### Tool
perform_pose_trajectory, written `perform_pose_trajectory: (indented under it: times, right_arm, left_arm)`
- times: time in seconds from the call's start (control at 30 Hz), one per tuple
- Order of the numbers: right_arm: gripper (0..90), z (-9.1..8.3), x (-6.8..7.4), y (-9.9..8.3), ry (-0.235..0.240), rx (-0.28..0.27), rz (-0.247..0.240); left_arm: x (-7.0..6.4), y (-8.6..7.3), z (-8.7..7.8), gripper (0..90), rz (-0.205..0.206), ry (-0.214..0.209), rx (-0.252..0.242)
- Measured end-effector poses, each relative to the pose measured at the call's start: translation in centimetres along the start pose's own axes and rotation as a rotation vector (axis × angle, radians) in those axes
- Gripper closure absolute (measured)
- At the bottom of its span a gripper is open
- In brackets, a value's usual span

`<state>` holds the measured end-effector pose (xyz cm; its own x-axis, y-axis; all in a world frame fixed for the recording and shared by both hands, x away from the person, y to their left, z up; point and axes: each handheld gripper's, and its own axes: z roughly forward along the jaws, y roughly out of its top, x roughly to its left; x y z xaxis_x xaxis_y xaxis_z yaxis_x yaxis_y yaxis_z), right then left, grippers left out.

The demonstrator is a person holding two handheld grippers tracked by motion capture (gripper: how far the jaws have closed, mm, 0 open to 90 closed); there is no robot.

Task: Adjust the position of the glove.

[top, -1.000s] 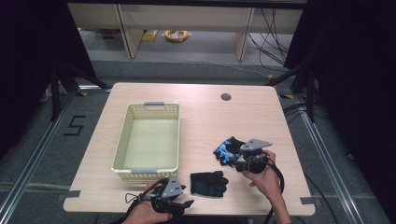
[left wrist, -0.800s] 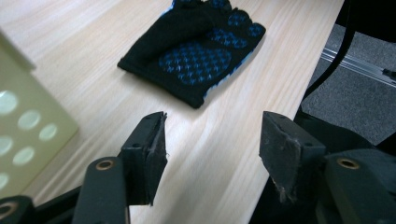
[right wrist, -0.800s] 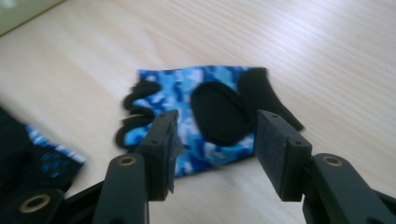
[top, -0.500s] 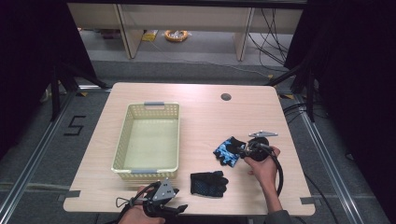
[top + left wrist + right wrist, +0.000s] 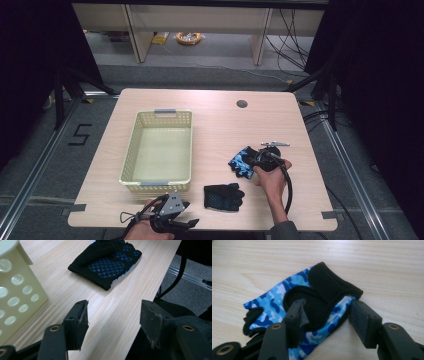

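Gloves are the work in hand, two of them on the pale wooden counter (image 5: 215, 125), the largest thing in the high view. On its left half stands a cream perforated basket (image 5: 159, 148). The blue camouflage glove (image 5: 243, 161) lies right of centre, and the black glove (image 5: 222, 196) lies near the front edge, just right of the basket's front corner.

From above, the right claw (image 5: 259, 161) is down at the camouflage glove and its jaws are hard to make out. The right gripper view settles it: the jaws stand wide, one pad over the glove's black wrist opening, the other just off its edge by the strap, neither closed on the fabric.

From above, the left claw (image 5: 186, 223) sits at the front edge below the basket. The left gripper view shows its jaws wide with bare wood between them, the black glove (image 5: 106, 263) well ahead with blue-dotted grip pads, and the basket's holed wall (image 5: 15, 293) close beside.
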<state>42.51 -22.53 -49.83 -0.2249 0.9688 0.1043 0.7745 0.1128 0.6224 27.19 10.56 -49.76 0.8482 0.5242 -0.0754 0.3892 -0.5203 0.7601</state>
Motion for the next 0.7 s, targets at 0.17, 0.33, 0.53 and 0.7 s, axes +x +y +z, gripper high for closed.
perform_pose_trajectory:
  times: [0.17,0.33,0.53,0.7]
  right_arm:
    - [56.4,0.4,0.3,0.0,0.002,-0.006,-0.006]
    - [75.0,1.1,0.3,0.2,-0.003,-0.053,-0.085]
    - [86.9,1.1,0.1,0.5,0.029,-0.092,-0.099]
    - [87.1,-0.1,-0.3,1.2,0.071,-0.126,-0.16]
  left_arm:
    - [0.0,0.0,-0.1,39.1,0.013,-0.006,0.01]
    - [-0.2,0.0,-0.1,39.4,-0.016,-0.007,-0.001]
    - [0.0,0.1,-0.2,39.8,-0.003,-0.001,-0.01]
    - [0.2,0.0,-0.3,40.0,-0.015,0.001,-0.009]
